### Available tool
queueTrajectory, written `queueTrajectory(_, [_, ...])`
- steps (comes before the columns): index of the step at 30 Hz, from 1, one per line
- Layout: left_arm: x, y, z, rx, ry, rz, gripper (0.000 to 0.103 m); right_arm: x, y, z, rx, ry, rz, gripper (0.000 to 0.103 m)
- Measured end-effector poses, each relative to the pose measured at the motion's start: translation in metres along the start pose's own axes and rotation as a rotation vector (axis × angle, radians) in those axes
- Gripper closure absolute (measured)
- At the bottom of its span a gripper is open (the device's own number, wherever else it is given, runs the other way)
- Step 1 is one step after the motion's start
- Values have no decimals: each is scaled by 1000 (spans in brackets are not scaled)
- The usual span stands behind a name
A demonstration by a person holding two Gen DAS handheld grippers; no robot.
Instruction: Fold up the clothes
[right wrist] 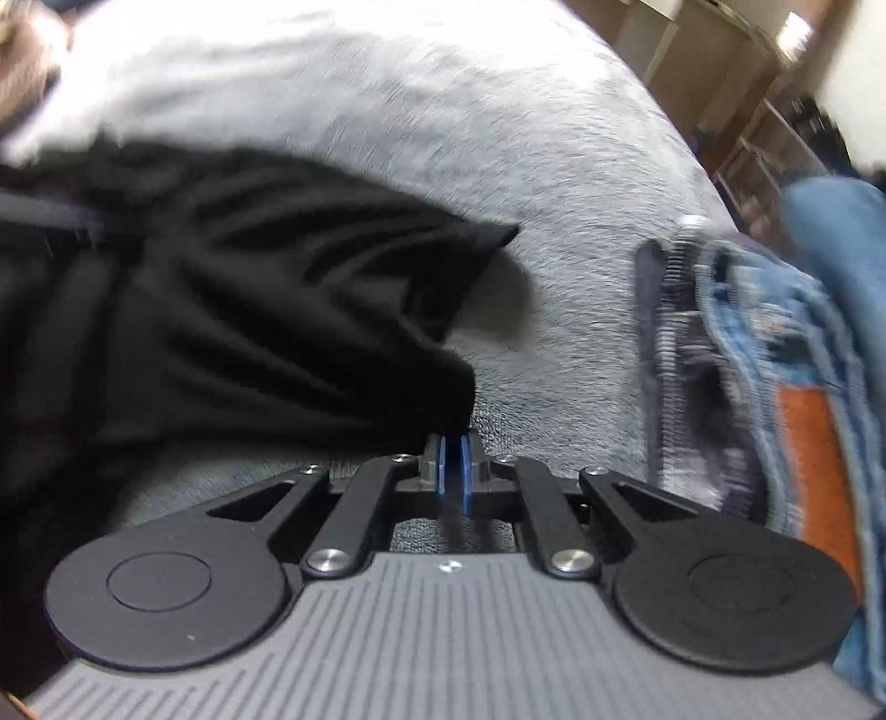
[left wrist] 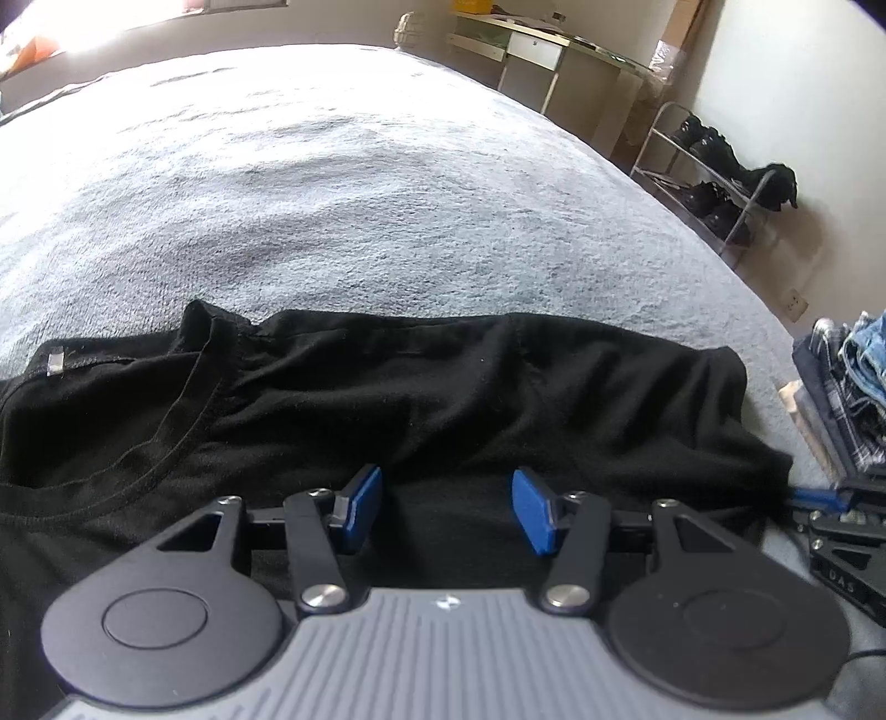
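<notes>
A black T-shirt [left wrist: 443, 387] lies across the grey bedspread [left wrist: 332, 194], its collar to the left in the left wrist view. My left gripper [left wrist: 448, 498] hovers over the shirt's near part, open, and its blue pads [left wrist: 362, 509] press on nothing. At that view's right edge shows my right gripper [left wrist: 819, 498], at the shirt's right end. In the blurred right wrist view the right gripper [right wrist: 454, 459] is shut, with the black shirt [right wrist: 249, 310] drawn to a point between its pads and creased towards them.
A pile of folded clothes, with blue jeans [right wrist: 775, 343] on top, sits at the bed's right edge [left wrist: 853, 376]. Past the bed stand a shoe rack [left wrist: 714, 183] and a desk [left wrist: 531, 50]. Beyond the shirt the bedspread [right wrist: 554, 166] stretches far.
</notes>
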State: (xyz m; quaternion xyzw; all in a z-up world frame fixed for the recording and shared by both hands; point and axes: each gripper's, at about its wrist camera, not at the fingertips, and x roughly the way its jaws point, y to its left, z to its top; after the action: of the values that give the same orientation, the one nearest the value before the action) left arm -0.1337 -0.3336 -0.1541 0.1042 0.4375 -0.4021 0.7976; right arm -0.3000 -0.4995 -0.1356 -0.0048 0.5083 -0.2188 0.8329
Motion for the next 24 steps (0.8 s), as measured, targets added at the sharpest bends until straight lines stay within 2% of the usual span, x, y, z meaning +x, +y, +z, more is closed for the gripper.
queueTrajectory(2, [0, -2, 0, 15, 1, 1, 47, -4, 3, 0, -19, -11, -43, 93])
queueTrajectory(3, [0, -2, 1, 19, 1, 1, 46, -8, 1, 0, -11, -13, -58, 85])
queueTrajectory(5, [-2, -3, 1, 21, 0, -2, 46, -18, -7, -1, 17, -17, -83, 82])
queueTrajectory(11, [-34, 1, 1, -4, -35, -14, 45, -88, -49, -17, 181, -68, 12, 81])
queueTrajectory(13, [-49, 4, -3, -7, -44, -25, 44, -117, -56, -28, 235, -73, 74, 81])
queueTrajectory(15, [-61, 5, -9, -7, -32, -40, 44, -141, -60, -38, 280, -56, 174, 81])
queueTrajectory(17, [-69, 4, -16, 4, -10, -54, 44, -153, -57, -50, 337, -6, 313, 81])
queueTrajectory(19, [-76, 2, -26, 16, 21, -75, 44, -159, -51, -70, 412, 68, 481, 76])
queueTrajectory(21, [-77, 2, -38, 26, 52, -94, 44, -153, -33, -87, 447, 122, 556, 74])
queueTrajectory(24, [-67, 1, -55, 72, 98, -67, 45, -130, -2, -93, 464, 114, 574, 74])
